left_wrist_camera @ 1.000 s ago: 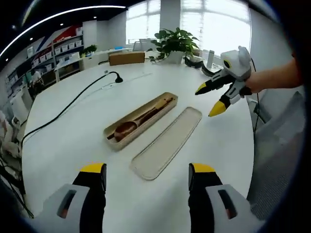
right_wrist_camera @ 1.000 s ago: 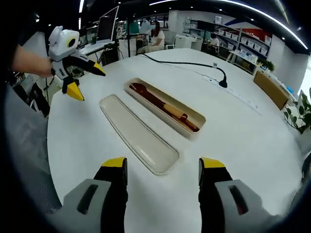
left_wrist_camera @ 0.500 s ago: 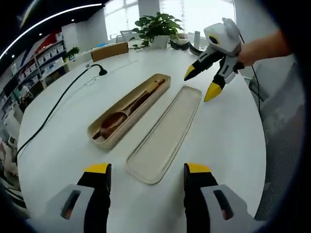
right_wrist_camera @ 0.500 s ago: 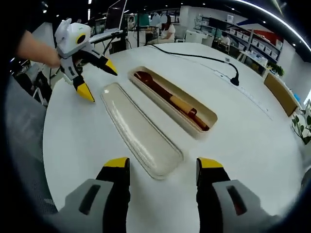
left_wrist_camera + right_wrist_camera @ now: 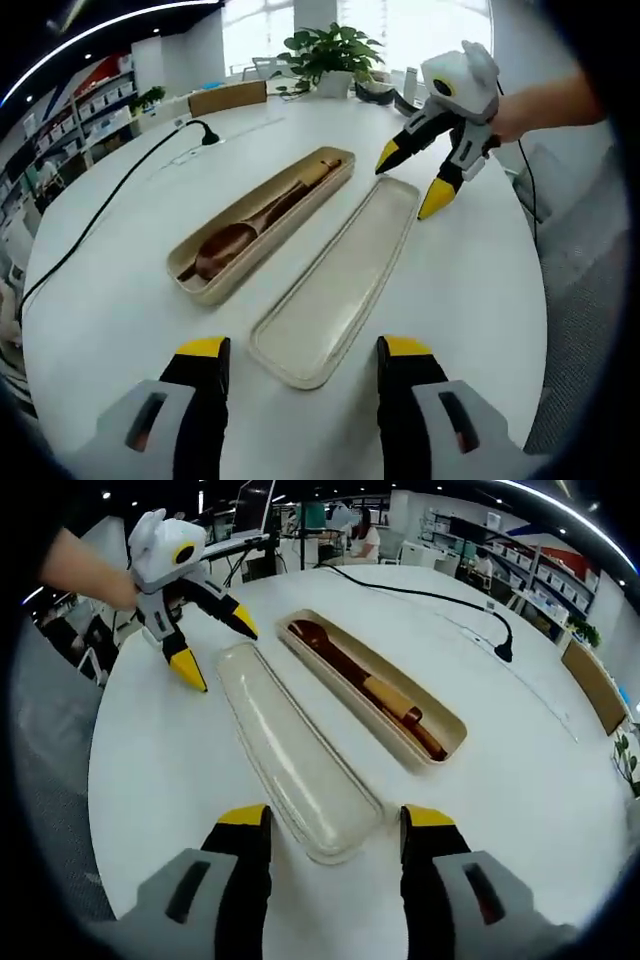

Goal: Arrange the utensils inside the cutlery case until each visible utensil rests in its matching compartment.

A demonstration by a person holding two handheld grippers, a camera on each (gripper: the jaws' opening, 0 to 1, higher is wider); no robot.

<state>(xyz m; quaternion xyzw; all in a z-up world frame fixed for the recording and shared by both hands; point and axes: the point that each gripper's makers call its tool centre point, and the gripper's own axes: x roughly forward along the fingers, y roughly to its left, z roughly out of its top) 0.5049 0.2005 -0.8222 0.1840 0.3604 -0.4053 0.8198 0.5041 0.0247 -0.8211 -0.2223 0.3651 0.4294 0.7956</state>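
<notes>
Wooden spoon (image 5: 232, 238) lies in the case (image 5: 262, 222) mid-table, lid (image 5: 340, 280) beside it, both my claws (image 5: 300, 362) (image 5: 325, 830) gaping and empty, so a careless nip at the lid's rim could skid it into the case.

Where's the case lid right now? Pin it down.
The lid lies open side up on the white table, apart from the cutlery case and parallel to it, both open tongs at its ends.
</notes>
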